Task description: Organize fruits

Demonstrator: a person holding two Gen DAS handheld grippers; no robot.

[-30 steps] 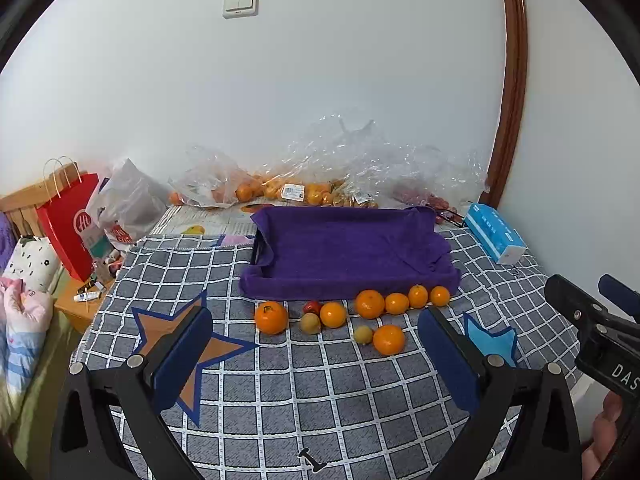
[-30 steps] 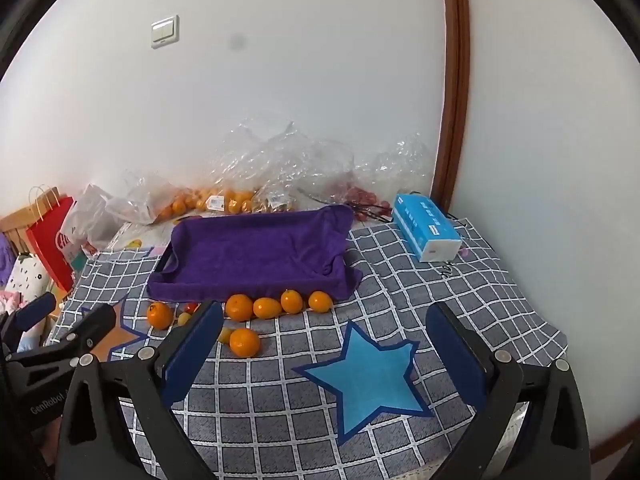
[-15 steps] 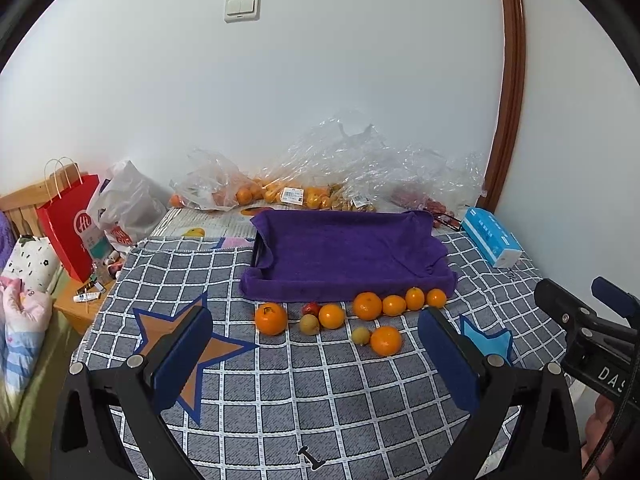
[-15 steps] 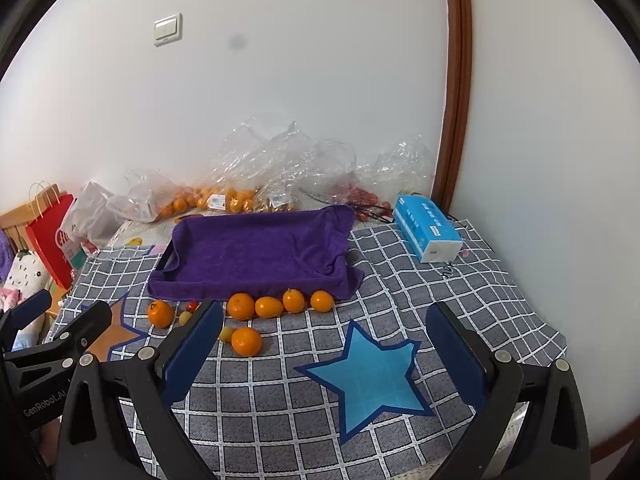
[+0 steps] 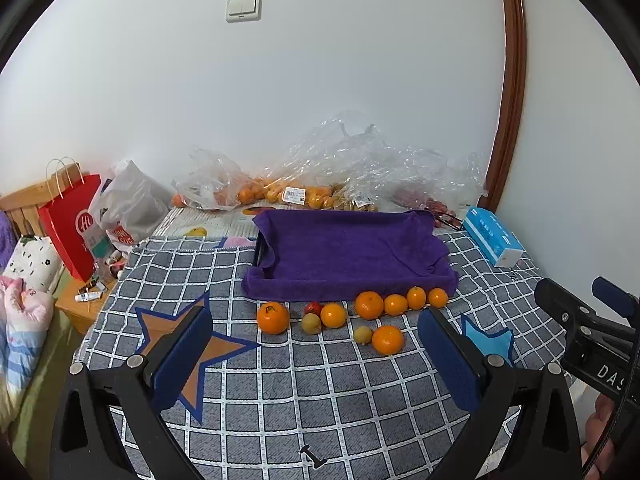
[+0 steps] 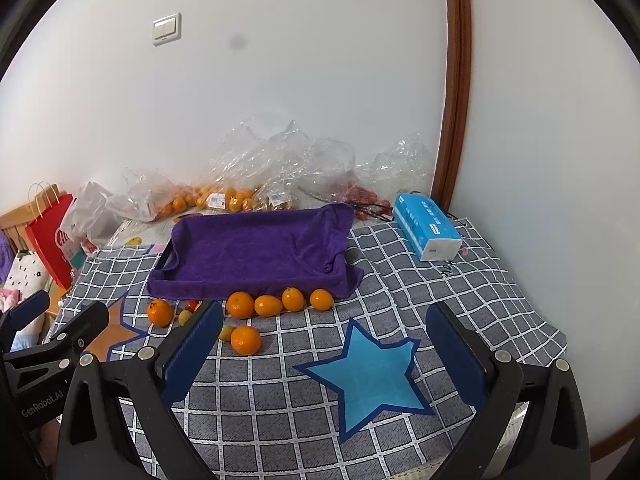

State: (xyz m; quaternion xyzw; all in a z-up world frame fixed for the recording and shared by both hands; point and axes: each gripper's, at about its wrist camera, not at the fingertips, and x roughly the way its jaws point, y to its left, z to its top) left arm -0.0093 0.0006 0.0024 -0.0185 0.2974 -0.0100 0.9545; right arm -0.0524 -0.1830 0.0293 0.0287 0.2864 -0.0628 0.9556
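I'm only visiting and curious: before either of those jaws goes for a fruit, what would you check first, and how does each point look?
1. Left gripper open, holding nothing: ok.
2. Right gripper open, holding nothing: ok.
3. Purple-towel tray free of fruit, ready to fill: ok.
4. Loose fruits, such as the nearest orange, in plain sight on the checked blanket: ok.
5. Fruits firm enough to squeeze: cannot tell.

A checked blanket [image 5: 280, 392] with an orange star [image 5: 188, 344] and a blue star [image 6: 368, 376] covers the bed. A blue tissue pack [image 6: 426, 226] lies near the wall. A red bag [image 5: 70, 224] stands beside a grey bag [image 5: 128, 204]. A switch [image 5: 243, 7] sits on the wall.
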